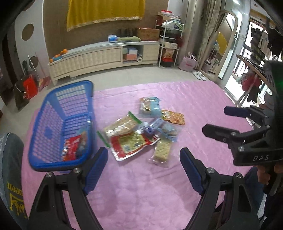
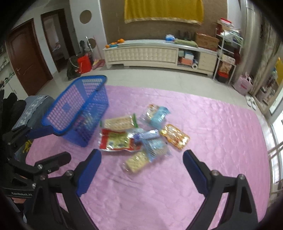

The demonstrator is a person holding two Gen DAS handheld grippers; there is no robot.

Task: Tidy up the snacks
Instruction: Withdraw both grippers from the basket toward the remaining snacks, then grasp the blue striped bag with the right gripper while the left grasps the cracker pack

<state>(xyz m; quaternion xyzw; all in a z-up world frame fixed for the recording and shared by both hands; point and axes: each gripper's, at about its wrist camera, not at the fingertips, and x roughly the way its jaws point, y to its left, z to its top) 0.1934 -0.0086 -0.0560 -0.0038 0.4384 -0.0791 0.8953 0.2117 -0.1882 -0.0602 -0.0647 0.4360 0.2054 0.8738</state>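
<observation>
Glossy crinkled snack packets (image 1: 141,134) beside rectangular blue lattice plastic basket (image 1: 53,159).

A blue lattice-walled basket (image 1: 53,113), a red and yellow packet (image 1: 130,143) and pale grid-patterned crackers (image 2: 118,123) are being shown against a glossy pink quilted cloth (image 2: 203,127), beneath a yellow gold-trimmed hanging (image 2: 162,10).

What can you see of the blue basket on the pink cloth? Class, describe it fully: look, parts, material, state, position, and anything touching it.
The blue basket looks like moulded plastic, rectangular, with lattice walls and floor and a solid rim. It stands upright on the pink cloth, left of the loose snack packets. It is mostly empty: a red snack packet lies inside, at its near end. In the left wrist view, the nearest loose packets lie close beside it; whether they touch it cannot be told.
</observation>
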